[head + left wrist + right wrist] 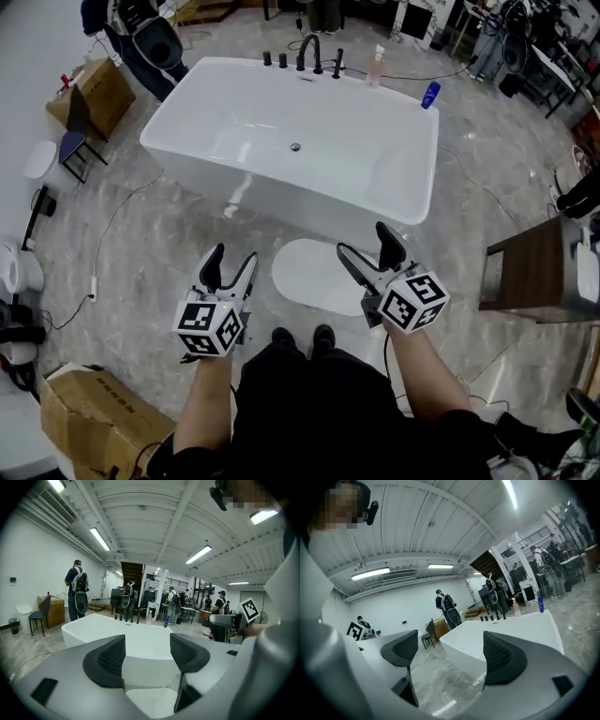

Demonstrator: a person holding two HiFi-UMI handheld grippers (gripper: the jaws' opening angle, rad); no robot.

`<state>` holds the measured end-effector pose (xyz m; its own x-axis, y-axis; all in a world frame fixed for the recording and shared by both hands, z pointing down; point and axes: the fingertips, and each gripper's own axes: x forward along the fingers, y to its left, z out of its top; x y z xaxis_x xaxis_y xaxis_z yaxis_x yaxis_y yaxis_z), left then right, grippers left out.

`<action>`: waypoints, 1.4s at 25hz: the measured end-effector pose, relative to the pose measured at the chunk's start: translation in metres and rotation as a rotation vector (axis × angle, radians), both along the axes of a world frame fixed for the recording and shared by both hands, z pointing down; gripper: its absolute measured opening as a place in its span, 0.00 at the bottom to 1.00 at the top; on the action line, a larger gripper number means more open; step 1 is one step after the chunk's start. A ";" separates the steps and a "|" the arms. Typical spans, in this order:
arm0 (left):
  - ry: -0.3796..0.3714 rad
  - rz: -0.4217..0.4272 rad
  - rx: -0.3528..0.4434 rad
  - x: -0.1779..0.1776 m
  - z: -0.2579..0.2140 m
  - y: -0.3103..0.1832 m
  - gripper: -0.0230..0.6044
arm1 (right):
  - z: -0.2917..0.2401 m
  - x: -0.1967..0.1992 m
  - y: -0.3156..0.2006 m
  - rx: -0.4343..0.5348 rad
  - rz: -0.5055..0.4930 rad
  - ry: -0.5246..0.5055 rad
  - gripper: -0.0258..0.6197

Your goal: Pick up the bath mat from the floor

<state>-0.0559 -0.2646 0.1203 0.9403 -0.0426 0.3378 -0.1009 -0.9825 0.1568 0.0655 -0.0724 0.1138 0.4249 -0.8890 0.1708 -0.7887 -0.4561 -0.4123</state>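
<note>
Grey marble floor (141,262) of a busy workshop, seen from over my shoulders: I hold both tools low in front of me. My left gripper (234,255) has its jaws apart with nothing gripped. My right gripper (364,239) stands wider and is just as empty. Between the two, the pale oval bath mat (309,277) lies flat on the floor, just ahead of my shoes (300,336) and close to the foot of the white bathtub (281,197). Black taps (309,52) and a blue bottle (430,94) line the tub's far rim. A cardboard box (94,412) sits at lower left.
</note>
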 end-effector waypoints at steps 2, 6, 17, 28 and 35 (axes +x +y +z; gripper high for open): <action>-0.001 0.037 0.004 0.013 -0.001 0.014 0.53 | 0.000 0.007 0.017 0.001 0.036 -0.005 0.73; -0.002 0.124 -0.002 0.036 -0.001 0.032 0.53 | 0.004 0.016 0.039 -0.001 0.117 -0.036 0.72; 0.058 0.328 -0.069 0.081 0.002 -0.002 0.52 | -0.002 0.009 -0.003 -0.094 0.234 0.000 0.72; 0.074 0.502 -0.130 0.094 0.026 0.003 0.46 | 0.010 -0.022 0.009 -0.180 0.418 -0.044 0.72; 0.086 0.585 -0.129 0.093 0.026 0.040 0.46 | 0.001 -0.038 0.037 -0.177 0.489 -0.029 0.72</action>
<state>0.0373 -0.2248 0.1463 0.8196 0.5257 0.2279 0.4682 -0.8438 0.2624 0.0279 -0.0354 0.1151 0.7763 -0.5442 0.3181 -0.4554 -0.8331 -0.3138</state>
